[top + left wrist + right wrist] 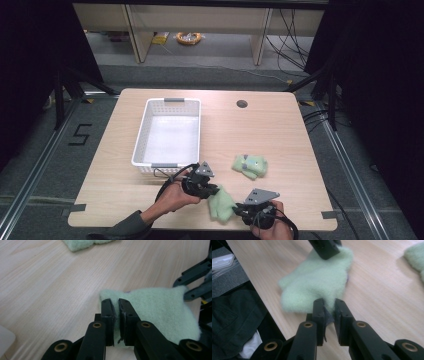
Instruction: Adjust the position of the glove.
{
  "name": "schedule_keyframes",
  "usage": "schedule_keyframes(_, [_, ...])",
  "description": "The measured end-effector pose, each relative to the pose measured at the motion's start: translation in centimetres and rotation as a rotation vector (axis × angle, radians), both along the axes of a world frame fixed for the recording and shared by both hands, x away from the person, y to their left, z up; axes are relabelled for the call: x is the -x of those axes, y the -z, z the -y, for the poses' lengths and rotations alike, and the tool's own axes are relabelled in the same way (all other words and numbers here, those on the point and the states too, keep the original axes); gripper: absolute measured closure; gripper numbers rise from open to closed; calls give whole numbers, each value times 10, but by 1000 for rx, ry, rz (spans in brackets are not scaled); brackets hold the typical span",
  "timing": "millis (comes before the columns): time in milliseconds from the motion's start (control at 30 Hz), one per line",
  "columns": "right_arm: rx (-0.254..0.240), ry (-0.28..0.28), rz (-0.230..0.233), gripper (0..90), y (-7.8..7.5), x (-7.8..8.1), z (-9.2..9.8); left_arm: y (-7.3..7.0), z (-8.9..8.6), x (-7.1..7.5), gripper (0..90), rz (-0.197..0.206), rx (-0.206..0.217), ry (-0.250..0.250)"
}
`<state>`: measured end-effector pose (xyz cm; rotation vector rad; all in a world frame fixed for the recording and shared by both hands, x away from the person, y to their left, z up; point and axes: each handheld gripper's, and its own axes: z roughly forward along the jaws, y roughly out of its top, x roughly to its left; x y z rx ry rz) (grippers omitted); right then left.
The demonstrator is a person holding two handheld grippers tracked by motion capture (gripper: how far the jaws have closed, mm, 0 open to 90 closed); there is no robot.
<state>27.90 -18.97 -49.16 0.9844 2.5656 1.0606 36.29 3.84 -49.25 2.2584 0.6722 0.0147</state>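
At the near edge of the table [125,200], a pale green fleece cloth [220,204] lies flat between the two hands. The left gripper [214,190] pinches its upper left edge and the right gripper [238,207] pinches its lower right edge, each pair of jaws pressed tight on the fabric. Just beyond, a second green cloth [249,165] sits bunched on the wood, and farther back to the left stands a white basket [141,145].
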Motion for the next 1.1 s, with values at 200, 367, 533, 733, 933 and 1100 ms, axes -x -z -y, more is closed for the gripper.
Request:
schedule_keyframes(200, [-2, 7, 28, 816, -15, -7, 11, -11, -8, 4, 827, -17, 79, -28])
schedule_keyframes(367, [13, -6, 62, 818, -22, -17, 16, -15, -9, 5, 828, -3, 100, -30])
schedule_keyframes(533, [56, -24, 42, 818, -25, -36, 18, -6, -9, 6, 829, -28, 128, -83])
schedule_keyframes(733, [68, -66, 37, 811, -22, -54, 18, 2, -8, 7, 829, -41, 135, -113])
schedule_keyframes(933, [106, -105, 32, 805, -17, -64, 16, 6, -10, 8, 827, -45, 155, -162])
schedule_keyframes(1100, [154, -136, 29, 794, -9, -69, 12, 13, -10, 10, 819, -72, 159, -167])
